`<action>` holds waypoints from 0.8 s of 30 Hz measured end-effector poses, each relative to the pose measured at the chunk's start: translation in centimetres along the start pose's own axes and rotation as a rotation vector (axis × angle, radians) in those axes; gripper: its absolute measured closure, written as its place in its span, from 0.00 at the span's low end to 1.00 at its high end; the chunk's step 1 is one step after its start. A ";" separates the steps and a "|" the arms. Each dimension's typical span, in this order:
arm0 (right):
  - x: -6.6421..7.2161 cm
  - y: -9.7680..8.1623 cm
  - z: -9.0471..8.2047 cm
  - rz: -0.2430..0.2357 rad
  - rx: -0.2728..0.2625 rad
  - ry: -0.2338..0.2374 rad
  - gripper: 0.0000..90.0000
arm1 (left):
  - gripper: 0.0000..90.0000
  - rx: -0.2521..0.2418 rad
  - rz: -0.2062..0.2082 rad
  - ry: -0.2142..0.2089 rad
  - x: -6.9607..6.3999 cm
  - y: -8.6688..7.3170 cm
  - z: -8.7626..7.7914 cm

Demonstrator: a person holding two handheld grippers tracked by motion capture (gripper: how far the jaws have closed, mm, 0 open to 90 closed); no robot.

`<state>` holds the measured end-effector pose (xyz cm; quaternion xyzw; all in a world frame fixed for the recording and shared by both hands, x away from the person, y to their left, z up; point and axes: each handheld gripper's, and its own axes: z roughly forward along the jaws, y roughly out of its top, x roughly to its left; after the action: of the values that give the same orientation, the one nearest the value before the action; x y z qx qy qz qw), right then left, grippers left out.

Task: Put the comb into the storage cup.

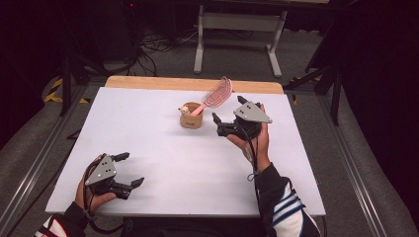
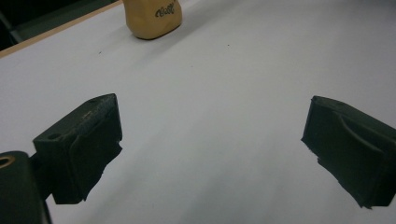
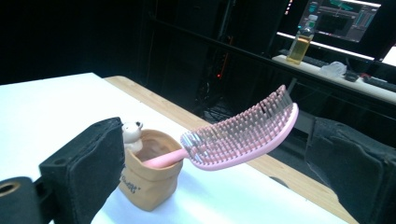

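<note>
A small tan pot (image 1: 191, 116) with a little white figure on its rim stands at the middle back of the white table (image 1: 148, 133). A pink hairbrush (image 1: 216, 95) rests handle-down in the pot, its head leaning out to the right. In the right gripper view the hairbrush (image 3: 243, 133) and pot (image 3: 150, 175) lie just beyond the wide-apart jaws. My right gripper (image 1: 228, 114) is open, just right of the pot and holding nothing. My left gripper (image 1: 129, 169) is open near the front left of the table. Far ahead of it stands the pot (image 2: 152, 17).
A wooden strip (image 1: 193, 84) runs along the table's far edge. Beyond it stand a grey table frame (image 1: 239, 29) and cables on the floor. In the right gripper view, a bottle (image 3: 299, 45) and a monitor (image 3: 343, 14) sit in the dark background.
</note>
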<state>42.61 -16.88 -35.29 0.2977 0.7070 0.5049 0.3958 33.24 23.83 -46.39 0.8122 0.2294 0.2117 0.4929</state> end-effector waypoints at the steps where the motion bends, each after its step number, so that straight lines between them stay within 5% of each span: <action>1: 0.0 -0.1 0.0 -0.001 0.000 0.000 0.06 | 0.06 0.000 0.000 0.000 0.0 0.0 0.0; 11: 0.8 -0.5 -0.7 -0.003 -0.010 0.029 0.06 | 0.06 0.002 0.005 -0.002 0.0 0.0 0.0; 24: 1.9 -1.0 -2.0 -0.068 -0.008 0.043 0.06 | 0.06 0.000 0.007 -0.003 -0.1 0.1 0.0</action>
<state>39.92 -16.62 -36.39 0.2610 0.7231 0.5001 0.3988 33.16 23.72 -46.34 0.8133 0.2261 0.2122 0.4923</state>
